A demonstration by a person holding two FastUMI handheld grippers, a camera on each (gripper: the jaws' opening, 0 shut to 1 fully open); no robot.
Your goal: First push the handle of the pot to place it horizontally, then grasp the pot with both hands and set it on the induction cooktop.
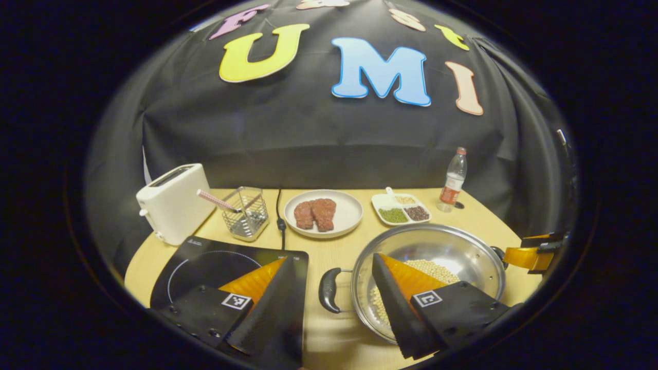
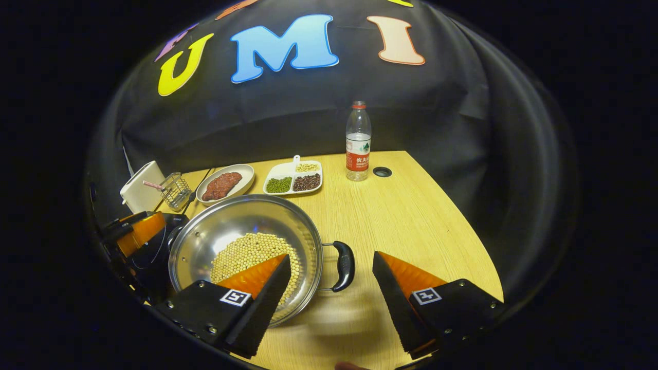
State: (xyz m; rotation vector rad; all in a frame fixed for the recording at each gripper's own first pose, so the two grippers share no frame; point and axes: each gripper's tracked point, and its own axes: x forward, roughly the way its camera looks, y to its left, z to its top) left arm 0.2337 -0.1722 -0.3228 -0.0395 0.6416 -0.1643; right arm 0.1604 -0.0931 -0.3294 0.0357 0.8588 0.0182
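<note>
Open tabletop (image 2: 411, 216) runs from 12 to 3 o'clock of the pot (image 2: 247, 246), bounded at 12 by the water bottle (image 2: 358, 141), sectioned dish (image 2: 293, 180) and meat plate (image 2: 226, 185); induction cooktop (image 1: 216, 262), toaster (image 1: 172, 203) and wire basket (image 1: 247, 213) stand at 9 to 10.

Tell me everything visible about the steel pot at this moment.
The shiny round stainless-steel pot stands upright on the light wooden table, just right of the black induction cooktop, not on it. It is wide, shallow and lidless, with a layer of pale yellow soybeans across its bottom. A black loop handle juts from each side. Both grippers, left and right, are open, each with a handle between its fingers, not yet closed on it.
</note>
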